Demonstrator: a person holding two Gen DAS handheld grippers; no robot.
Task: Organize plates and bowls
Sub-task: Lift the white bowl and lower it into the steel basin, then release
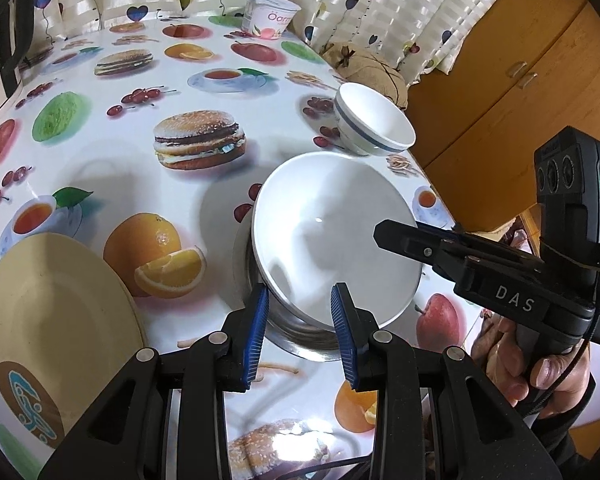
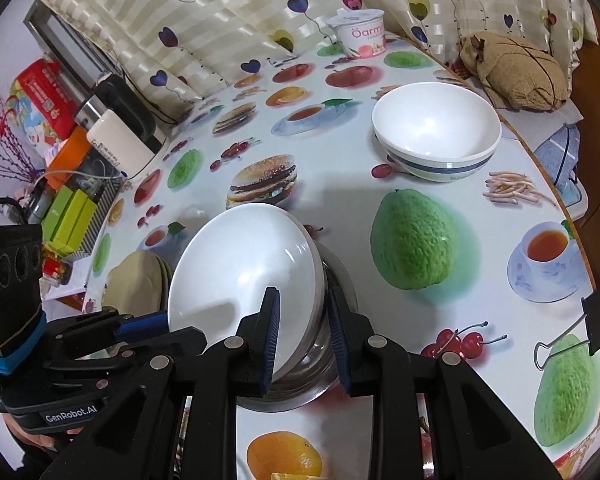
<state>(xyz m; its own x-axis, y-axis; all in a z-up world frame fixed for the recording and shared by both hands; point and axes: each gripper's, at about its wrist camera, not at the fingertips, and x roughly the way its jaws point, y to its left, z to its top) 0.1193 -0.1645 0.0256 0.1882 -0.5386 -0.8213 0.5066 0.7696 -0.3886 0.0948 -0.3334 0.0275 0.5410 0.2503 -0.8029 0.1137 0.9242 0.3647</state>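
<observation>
Lowering item: white bowl [image 1: 332, 236], tilted, held by its rim on 2 sides over the steel bowl [image 1: 296, 332] on the worktop [image 1: 112, 152]. Left gripper [image 1: 300, 312] narrow on the near rim; right gripper [image 2: 304, 312] narrow on the opposite edge. Method: level both sides together, seat it squarely, then let go.

Both views are evenly and brightly lit from above. Glare is seen on the glossy table [image 1: 100, 168] and a small highlight on the white bowl [image 1: 332, 236], beside which soft shadows are cast. Straight edges are bent by fisheye distortion, the corners are blackened, and focus is kept sharp throughout.
</observation>
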